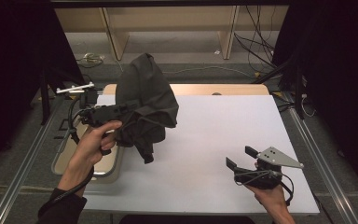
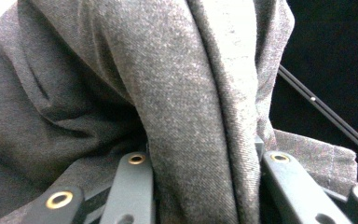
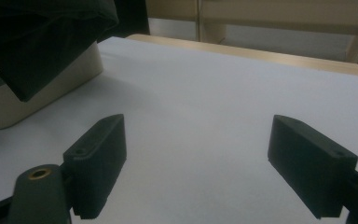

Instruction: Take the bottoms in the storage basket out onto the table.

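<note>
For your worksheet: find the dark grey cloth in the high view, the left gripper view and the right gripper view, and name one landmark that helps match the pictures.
High view: the dark grey cloth hangs left of centre, held up by the left gripper.
Left gripper view: it covers most of the frame, pinched between the jaws.
Right gripper view: its hanging end is at top left.
Shared landmark: the beige bin under the cloth.

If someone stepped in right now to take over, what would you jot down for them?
Left claw: shut on the dark grey cloth, held up in the air over the table's left side.
Right claw: open, holding nothing, low over the white table near its front right.
Beige tub: at the front left edge, below the cloth.
Done: cloth lifted.
Left: probably laying it out or folding it, likely with both claws.
</note>
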`<state>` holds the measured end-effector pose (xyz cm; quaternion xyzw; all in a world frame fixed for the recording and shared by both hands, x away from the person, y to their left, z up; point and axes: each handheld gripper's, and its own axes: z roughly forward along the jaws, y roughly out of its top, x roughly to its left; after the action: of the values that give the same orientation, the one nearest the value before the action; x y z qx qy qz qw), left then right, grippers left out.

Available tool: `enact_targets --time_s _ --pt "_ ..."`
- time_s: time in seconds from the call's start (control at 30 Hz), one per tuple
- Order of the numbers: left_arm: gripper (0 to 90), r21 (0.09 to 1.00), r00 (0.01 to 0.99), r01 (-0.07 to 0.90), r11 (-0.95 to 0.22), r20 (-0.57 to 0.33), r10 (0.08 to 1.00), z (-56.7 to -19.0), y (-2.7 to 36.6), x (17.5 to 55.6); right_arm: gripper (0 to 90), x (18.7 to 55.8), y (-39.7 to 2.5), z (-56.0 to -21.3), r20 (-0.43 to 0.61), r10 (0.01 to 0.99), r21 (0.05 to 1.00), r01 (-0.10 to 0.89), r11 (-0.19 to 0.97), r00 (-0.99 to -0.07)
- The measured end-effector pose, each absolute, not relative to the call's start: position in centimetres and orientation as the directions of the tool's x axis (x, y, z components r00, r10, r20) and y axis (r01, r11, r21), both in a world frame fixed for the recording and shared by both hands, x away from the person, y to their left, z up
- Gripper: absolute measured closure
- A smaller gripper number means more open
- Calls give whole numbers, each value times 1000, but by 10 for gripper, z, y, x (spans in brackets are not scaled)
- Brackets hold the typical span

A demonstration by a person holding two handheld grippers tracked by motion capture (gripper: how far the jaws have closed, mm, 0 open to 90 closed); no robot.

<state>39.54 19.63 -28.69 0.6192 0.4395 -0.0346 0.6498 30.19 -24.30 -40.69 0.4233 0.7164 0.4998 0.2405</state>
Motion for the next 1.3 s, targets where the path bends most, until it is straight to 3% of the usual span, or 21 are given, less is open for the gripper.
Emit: enact_targets --time_s 0.77,1.3 --pt "670 748 661 648 145 -647 380 -291 118 410 204 302 -246 -406 83 854 923 363 129 -514" --pt "669 710 620 703 46 -643 450 -333 95 419 207 300 -248 -404 84 858 927 355 119 -506"
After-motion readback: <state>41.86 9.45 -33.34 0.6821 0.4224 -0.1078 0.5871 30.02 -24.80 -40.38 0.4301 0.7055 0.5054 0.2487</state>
